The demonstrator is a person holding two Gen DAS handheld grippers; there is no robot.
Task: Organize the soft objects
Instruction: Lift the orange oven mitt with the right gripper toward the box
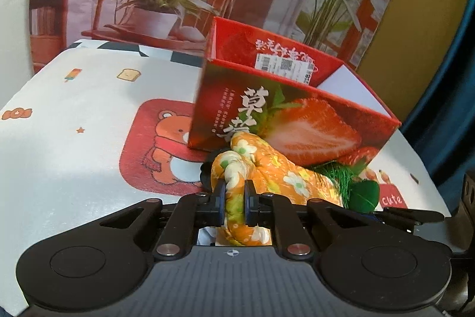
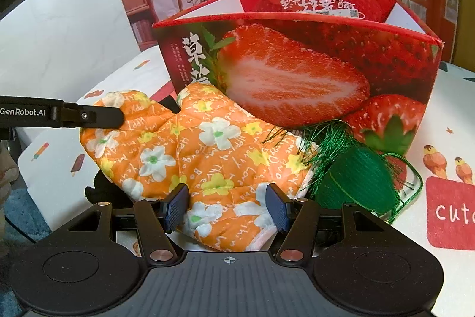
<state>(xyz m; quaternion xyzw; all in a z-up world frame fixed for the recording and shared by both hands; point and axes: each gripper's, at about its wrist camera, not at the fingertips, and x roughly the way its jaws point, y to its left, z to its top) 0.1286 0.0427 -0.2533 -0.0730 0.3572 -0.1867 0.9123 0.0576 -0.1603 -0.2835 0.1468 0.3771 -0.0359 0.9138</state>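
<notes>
An orange oven mitt (image 2: 207, 150) with white and yellow flowers lies on the table in front of a red strawberry box (image 2: 297, 64). My left gripper (image 1: 234, 198) is shut on the mitt's thumb end (image 1: 234, 183); its finger also shows in the right wrist view (image 2: 101, 117) at the mitt's left edge. My right gripper (image 2: 227, 204) is open, its pads on either side of the mitt's cuff. A ball of green thread (image 2: 356, 180) lies right of the mitt, against the box. It also shows in the left wrist view (image 1: 360, 192).
The open-topped strawberry box (image 1: 291, 109) stands on a white tablecloth (image 1: 74, 138) with cartoon prints. Something black (image 2: 101, 192) lies partly under the mitt. A printed backdrop with a chair and plants hangs behind the table. The table's right edge (image 1: 427, 177) is close.
</notes>
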